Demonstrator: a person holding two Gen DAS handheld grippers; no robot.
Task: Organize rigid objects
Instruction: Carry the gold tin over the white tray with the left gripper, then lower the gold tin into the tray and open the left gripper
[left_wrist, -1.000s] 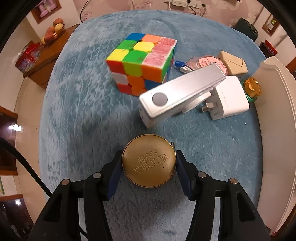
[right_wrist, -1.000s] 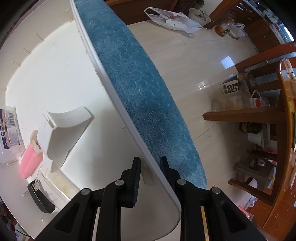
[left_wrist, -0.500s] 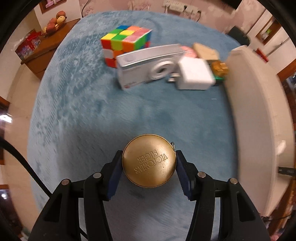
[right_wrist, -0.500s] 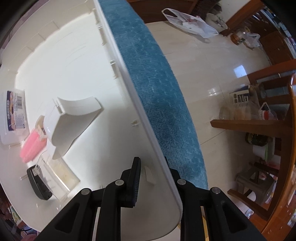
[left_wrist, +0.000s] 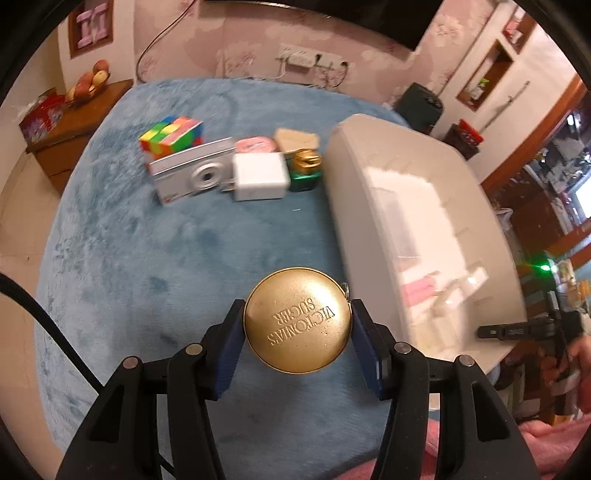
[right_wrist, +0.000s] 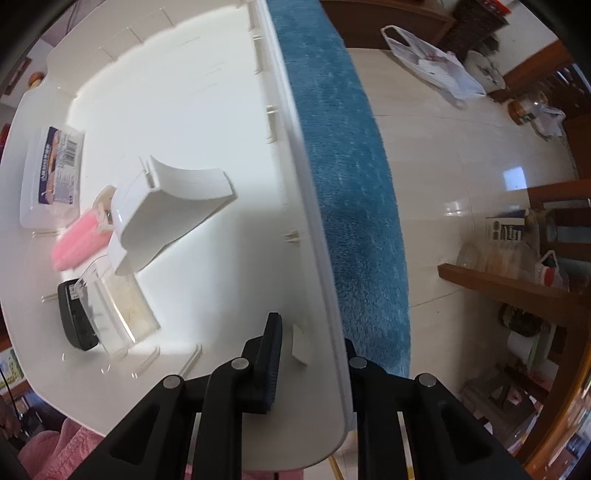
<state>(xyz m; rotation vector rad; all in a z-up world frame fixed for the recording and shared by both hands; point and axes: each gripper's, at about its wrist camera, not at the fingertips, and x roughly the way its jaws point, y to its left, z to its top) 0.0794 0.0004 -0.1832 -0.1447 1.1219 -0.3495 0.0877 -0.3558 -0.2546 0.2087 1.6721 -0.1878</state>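
The gold tin (left_wrist: 297, 320), round, matte metal with embossed letters, sits clamped between the left gripper's (left_wrist: 297, 334) blue pads, lifted above the fuzzy blue cloth (left_wrist: 155, 258). Far across the cloth, left to right: a bright cube (left_wrist: 171, 133), a silver camera (left_wrist: 194, 171), a white plug (left_wrist: 260, 176) and a small green jar (left_wrist: 304, 170), then the smooth white plastic bin (left_wrist: 417, 221) at the right. The left gripper angles downward. The right gripper (right_wrist: 312, 345) points straight down astride the bin's wall (right_wrist: 317, 236); its jaws have just been closing and pinch the wall. Inside lie a white case (right_wrist: 162, 206), something pink (right_wrist: 79, 242) and a black item (right_wrist: 74, 315).
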